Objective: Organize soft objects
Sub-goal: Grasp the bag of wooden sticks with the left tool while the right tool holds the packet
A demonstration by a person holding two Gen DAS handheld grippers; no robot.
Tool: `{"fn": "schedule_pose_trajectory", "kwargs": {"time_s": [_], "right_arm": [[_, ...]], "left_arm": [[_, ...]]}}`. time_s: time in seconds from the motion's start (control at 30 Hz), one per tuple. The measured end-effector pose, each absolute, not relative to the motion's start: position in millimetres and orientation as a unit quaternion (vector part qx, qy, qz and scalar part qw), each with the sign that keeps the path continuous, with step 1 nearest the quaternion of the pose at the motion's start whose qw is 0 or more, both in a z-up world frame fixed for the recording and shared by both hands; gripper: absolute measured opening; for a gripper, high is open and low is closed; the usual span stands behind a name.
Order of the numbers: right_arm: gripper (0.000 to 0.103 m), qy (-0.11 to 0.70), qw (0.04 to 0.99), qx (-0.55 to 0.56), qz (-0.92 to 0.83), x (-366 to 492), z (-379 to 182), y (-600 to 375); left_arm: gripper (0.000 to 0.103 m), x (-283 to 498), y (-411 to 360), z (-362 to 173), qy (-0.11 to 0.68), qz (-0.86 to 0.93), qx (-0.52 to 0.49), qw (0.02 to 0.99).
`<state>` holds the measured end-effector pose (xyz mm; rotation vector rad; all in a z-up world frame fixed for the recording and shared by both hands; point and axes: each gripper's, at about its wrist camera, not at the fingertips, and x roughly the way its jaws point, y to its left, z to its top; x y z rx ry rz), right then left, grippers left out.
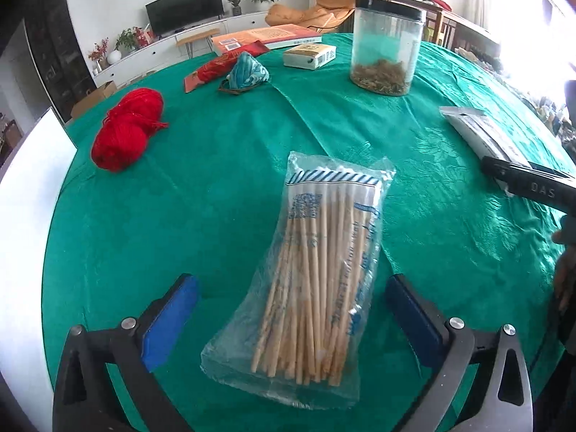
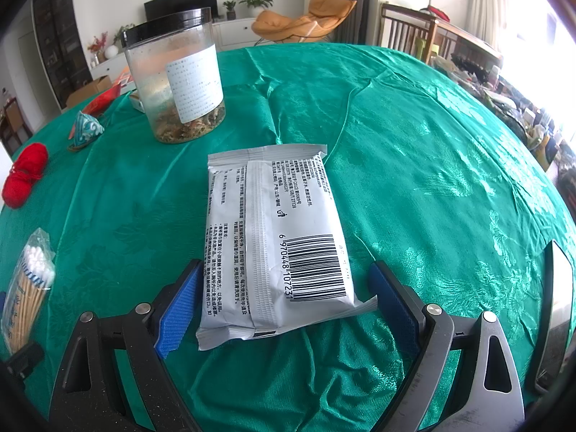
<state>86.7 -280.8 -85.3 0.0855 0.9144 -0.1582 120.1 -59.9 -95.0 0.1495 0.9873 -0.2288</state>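
A clear bag of cotton swabs (image 1: 316,270) lies on the green tablecloth (image 1: 216,187), its near end between the fingers of my open left gripper (image 1: 291,306). A white wet-wipe pack (image 2: 273,248) with a barcode lies between the fingers of my open right gripper (image 2: 284,298); the pads do not touch it. Red yarn balls (image 1: 124,129) lie at the far left. A blue patterned pouch (image 1: 248,72) and a red pouch (image 1: 216,66) lie further back. The swab bag also shows in the right wrist view (image 2: 28,288).
A clear jar with a black lid (image 1: 387,46) holds dried bits at its bottom. A small box (image 1: 309,55) and a book (image 1: 266,36) lie at the far edge. A white board (image 1: 32,198) stands at the left. The right gripper's body (image 1: 532,183) shows at the right.
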Motion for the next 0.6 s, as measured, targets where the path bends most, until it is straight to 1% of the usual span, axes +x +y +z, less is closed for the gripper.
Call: {"fn": "schedule_pose_trajectory", "kwargs": {"time_s": [0.03, 0.17, 0.6], "right_arm": [[0.092, 0.441, 0.893, 0.041, -0.076, 86, -85, -281], [0.092, 0.441, 0.893, 0.041, -0.076, 87, -85, -281], [0.093, 0.441, 0.893, 0.041, -0.076, 86, -85, -281]], "left_arm": [[0.103, 126, -58, -96, 0.473, -0.111, 0.054, 0.872], [0.103, 134, -60, -97, 0.453, -0.105, 0.053, 0.884], [0.103, 136, -61, -98, 0.452, -0.107, 0.053, 0.884]]}}
